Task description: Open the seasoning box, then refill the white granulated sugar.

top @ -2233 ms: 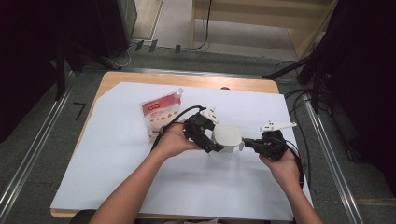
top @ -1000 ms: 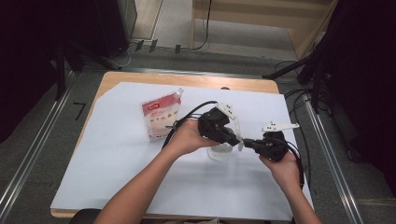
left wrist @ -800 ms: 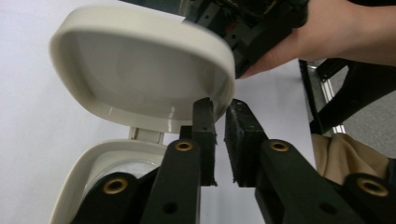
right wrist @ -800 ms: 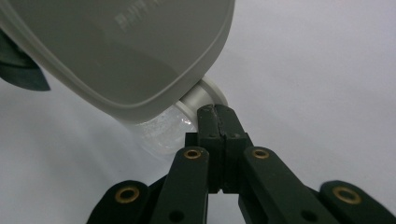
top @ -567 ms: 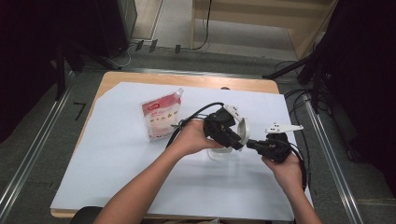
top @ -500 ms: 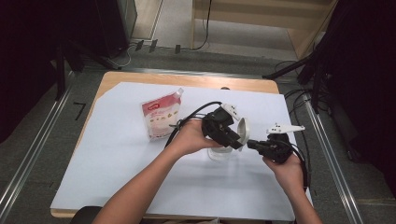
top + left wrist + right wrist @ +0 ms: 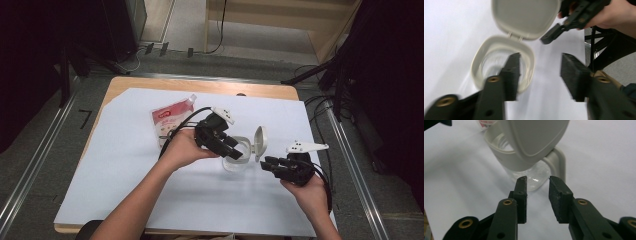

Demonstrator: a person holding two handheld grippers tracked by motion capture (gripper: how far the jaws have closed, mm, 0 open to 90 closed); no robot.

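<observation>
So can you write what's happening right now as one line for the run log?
container: on table, lid flipped open | left gripper: jaws open, just opening, over container rim | right gripper: jaws open, just opening, nothing between | pouch: lying behind

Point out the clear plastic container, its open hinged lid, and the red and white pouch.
clear plastic container (image 7: 235,156), high view, on its cream rim.
open hinged lid (image 7: 260,142), high view, on the middle of the raised lid.
red and white pouch (image 7: 167,120), high view, on its printed front.
</observation>
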